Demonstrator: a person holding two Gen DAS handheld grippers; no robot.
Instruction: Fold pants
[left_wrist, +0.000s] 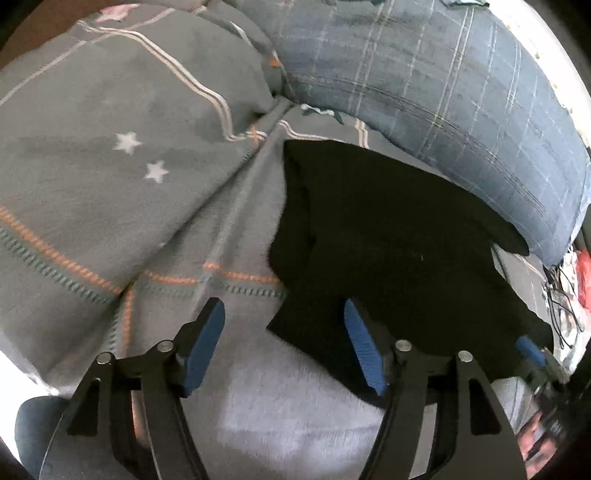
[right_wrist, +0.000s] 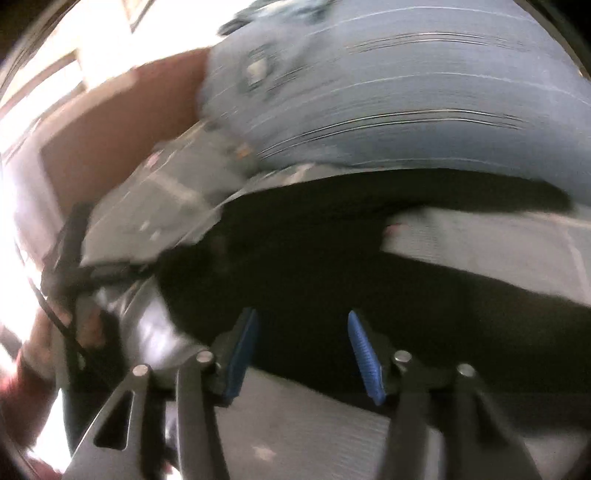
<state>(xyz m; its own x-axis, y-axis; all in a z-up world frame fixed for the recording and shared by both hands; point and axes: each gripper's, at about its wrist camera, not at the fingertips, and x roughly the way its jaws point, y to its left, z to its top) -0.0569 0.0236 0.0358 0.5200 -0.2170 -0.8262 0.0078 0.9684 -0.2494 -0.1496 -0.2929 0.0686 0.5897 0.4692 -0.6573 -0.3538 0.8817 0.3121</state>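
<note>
Nearest, the left gripper (left_wrist: 284, 314) stands with jaws wide apart and empty over the grey bedspread (left_wrist: 229, 229), its right blue pad (left_wrist: 364, 349) beside the near-left corner of the black pants (left_wrist: 388, 236). The right gripper (right_wrist: 301, 326) is likewise spread wide, gripping nothing, poised above the near edge of the pants (right_wrist: 332, 258); this view is motion-blurred. The pants lie flat on the bedspread. Beyond them, a blue plaid pillow (left_wrist: 424, 81) touches their far edge.
</note>
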